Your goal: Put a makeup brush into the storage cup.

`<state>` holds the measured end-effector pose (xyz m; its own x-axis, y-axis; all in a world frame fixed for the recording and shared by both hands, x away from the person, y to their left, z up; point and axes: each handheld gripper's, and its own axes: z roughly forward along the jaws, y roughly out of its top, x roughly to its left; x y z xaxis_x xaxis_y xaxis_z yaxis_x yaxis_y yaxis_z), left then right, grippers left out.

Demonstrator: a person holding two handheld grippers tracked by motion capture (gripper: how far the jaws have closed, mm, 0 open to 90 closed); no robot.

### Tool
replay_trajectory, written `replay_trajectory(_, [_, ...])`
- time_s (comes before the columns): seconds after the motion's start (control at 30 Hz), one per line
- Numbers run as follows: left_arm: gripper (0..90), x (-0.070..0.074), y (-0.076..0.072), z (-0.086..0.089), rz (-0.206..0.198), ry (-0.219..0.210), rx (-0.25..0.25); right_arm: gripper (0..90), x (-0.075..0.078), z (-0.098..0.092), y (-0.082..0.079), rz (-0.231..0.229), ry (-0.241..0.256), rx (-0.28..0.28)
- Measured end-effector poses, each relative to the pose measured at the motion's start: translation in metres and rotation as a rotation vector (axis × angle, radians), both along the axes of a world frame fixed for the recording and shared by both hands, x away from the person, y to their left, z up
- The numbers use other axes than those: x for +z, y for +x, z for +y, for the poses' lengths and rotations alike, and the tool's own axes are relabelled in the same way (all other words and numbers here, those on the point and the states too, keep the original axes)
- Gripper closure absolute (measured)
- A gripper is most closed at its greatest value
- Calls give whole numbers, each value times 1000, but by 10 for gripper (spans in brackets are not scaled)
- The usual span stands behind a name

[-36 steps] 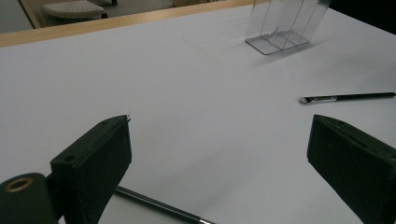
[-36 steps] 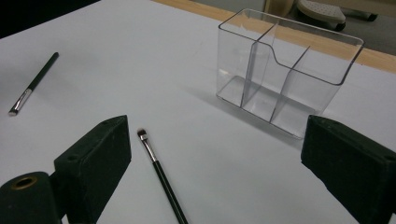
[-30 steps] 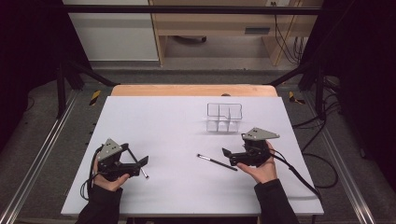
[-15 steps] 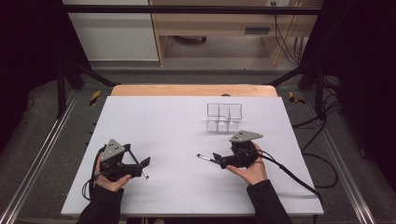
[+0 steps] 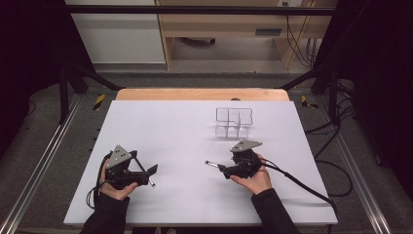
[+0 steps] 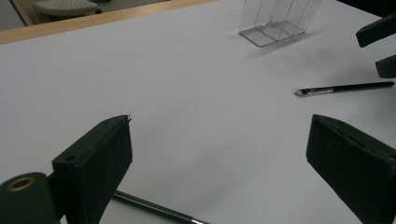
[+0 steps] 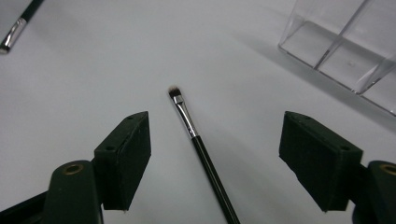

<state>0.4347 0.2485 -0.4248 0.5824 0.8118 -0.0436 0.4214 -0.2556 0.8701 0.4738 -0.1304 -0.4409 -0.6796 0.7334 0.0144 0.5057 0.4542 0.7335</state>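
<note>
Black and thin, the brush (image 7: pixel 201 149) lies flat on the white counter (image 5: pixel 170 126), running lengthwise between the spread jaws of the right tool (image 5: pixel 225 169), which stands released with nothing in it. In the right gripper view the bristle tip points away from the tool and the handle passes down the middle of the gap, touching neither jaw.

The main risk, as I judge it, is the handle itself: it is slim and round and lies flush on a smooth surface, so jaws that close too high would meet above it and miss, and jaws that close off-centre could push or roll it aside. Pressing down hard to get under it could scrape the tips on the counter or flick the brush out.

A second brush (image 5: pixel 144 170) lies under the left tool (image 5: pixel 146 173), which also stands released and empty; in the left gripper view its dark handle (image 6: pixel 154 208) crosses low beneath the left jaw. It could be nudged if that hand shifts.

The clear organizer (image 5: pixel 234 122) stands upright toward the far side of the counter, well apart from both brushes. Its dividers split it into several compartments, and all that I can see are empty. Being light and transparent, it could tip or slide if a brush is dropped in at a slant.
</note>
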Motion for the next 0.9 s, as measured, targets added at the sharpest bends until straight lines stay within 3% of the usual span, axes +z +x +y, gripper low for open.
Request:
replay_trajectory(0.33, [64, 1, 0, -2, -5, 5, -6, 411, -17, 9, 4, 59, -62, 14])
replay_trajectory(0.67, [68, 1, -1, -5, -9, 13, -15, 558, -24, 12, 7, 119, -78, 17])
replay_trajectory(0.9, [69, 1, -2, -7, -11, 21, -22, 654, -27, 13, 7, 126, -108, 16])
